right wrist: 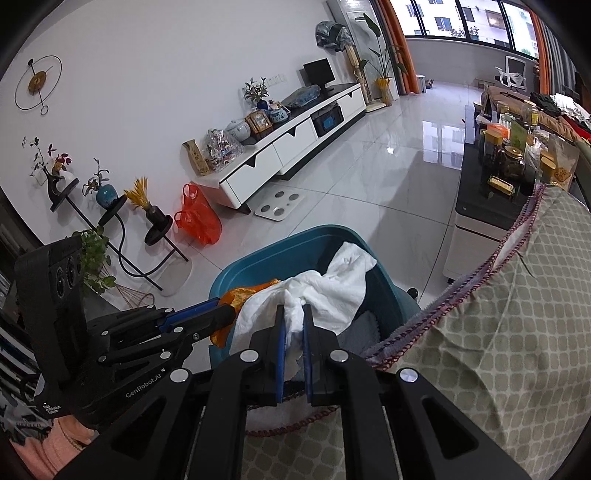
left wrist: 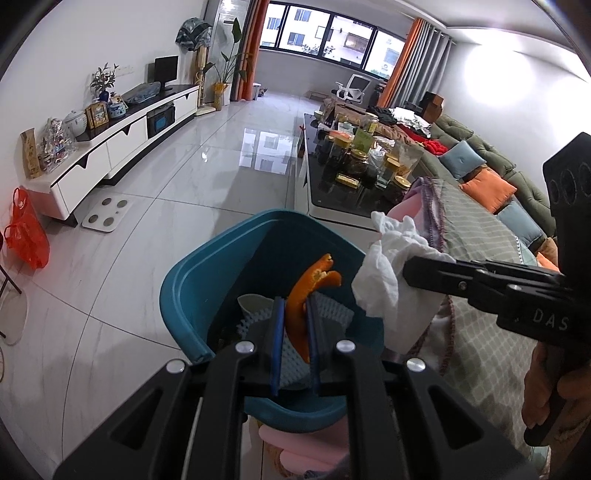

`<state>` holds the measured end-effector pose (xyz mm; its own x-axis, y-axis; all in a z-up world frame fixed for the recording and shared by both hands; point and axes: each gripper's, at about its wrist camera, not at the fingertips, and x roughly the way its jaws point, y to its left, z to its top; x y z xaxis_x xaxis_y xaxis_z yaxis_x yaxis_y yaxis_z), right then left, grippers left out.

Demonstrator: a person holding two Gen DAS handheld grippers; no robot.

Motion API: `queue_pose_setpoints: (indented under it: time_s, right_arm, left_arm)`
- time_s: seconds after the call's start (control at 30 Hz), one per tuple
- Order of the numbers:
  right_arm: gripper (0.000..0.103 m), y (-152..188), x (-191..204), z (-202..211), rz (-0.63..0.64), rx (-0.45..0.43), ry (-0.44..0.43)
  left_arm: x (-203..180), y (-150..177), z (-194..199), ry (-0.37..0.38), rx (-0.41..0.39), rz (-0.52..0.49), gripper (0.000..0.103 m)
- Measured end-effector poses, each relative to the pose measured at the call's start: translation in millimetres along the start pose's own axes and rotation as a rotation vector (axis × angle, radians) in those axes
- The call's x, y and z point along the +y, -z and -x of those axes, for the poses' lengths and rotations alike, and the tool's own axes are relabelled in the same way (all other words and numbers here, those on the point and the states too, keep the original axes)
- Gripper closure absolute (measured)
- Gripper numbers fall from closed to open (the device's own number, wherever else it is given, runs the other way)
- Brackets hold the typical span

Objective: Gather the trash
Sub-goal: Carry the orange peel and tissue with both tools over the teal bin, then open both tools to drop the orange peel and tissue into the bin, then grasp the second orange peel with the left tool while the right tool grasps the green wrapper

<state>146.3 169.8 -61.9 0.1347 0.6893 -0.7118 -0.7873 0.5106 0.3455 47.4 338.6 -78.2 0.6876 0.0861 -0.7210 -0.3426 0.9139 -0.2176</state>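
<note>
Above teal bin (left wrist: 184, 280): left gripper (left wrist: 295, 302) jaws clamping orange peel (left wrist: 314, 280); right gripper (right wrist: 293, 308) jaws pinching white tissue (right wrist: 332, 284).

both cams ride right on the grippers, looking along the fingers and down into the teal bin (left wrist: 184, 291) from close up. the left one faces down the room toward the windows (left wrist: 325, 33), the right one angles more toward the tv cabinet (right wrist: 295, 140). both catch the bin, cabinet and coffee table (right wrist: 476, 192).
</note>
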Motion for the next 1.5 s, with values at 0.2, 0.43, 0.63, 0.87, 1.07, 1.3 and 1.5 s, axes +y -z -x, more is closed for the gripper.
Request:
queue_pose_setpoints:
  time_s: [0.2, 0.43, 0.63, 0.87, 1.07, 1.3, 1.5]
  right_arm:
    - [0.093, -2.6, -0.5, -9.2, 0.004, 0.019, 0.018]
    - [0.085, -3.0, -2.9, -21.7, -0.004, 0.049, 0.041]
    - [0.080, -1.7, -7.0, -24.6, -0.009, 0.057, 0.046]
    - [0.077, 4.0, -13.1, -4.2, -0.034, 0.014, 0.017]
    - [0.068, 15.7, -14.5, 50.3, -0.023, -0.083, -0.003]
    - [0.045, 47.2, -25.7, 134.9, -0.013, -0.211, 0.049]
    - [0.044, 94.7, -61.2, 203.8, -0.075, -0.282, 0.164]
  left_arm:
    - [2.9, -0.1, -7.7, -0.010, 0.020, 0.006, 0.089]
    - [7.6, 0.4, -16.3, -0.006, 0.036, 0.016, 0.086]
    - [16.3, 0.8, -18.4, -0.005, 0.034, 0.049, 0.074]
    - [9.9, 1.3, 3.4, -0.002, -0.029, 0.033, 0.062]
    - [-15.3, 3.2, 42.8, 0.053, -0.134, -0.042, 0.046]
    - [-78.9, 17.4, 75.8, 0.215, -0.201, -0.193, 0.027]
    - [-158.5, 43.1, 80.4, 0.416, -0.168, -0.350, 0.025]
